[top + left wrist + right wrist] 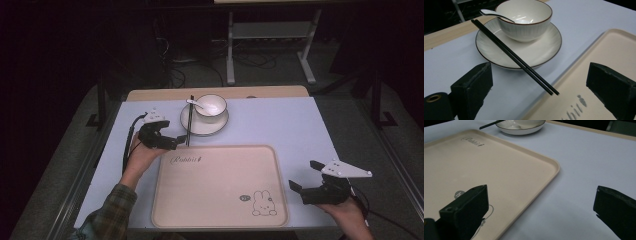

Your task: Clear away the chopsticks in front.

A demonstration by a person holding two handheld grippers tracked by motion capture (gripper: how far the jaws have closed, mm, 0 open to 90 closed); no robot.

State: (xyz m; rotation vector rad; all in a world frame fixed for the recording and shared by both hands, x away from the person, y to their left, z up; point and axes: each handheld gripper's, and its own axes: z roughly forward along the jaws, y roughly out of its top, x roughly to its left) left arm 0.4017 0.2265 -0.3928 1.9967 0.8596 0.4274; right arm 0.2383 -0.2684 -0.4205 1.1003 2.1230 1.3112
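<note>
The left gripper [172,141] hovers near the tray's 11 o'clock corner, its fingers [472,86] spread wide and empty, aimed at the black chopsticks [514,56]. These are thin, smooth, slightly glossy sticks lying side by side; they rest on the plate's rim, their tips overhanging the tray edge. Judged from this, a careless pinch could split the pair, roll one off, or lever the plate. The plate [541,50] is glazed white ceramic, fluted, with a dark rim line. On it stands a matching bowl [526,20] holding a white spoon [491,13], which a knock might tip out. The tray [220,187], at 6 o'clock on the pale surface [280,122], is matte beige plastic with rounded corners and a rabbit print. At 4 o'clock, the right gripper [306,176] hangs with its fingers [465,208] wide, holding nothing.
</note>
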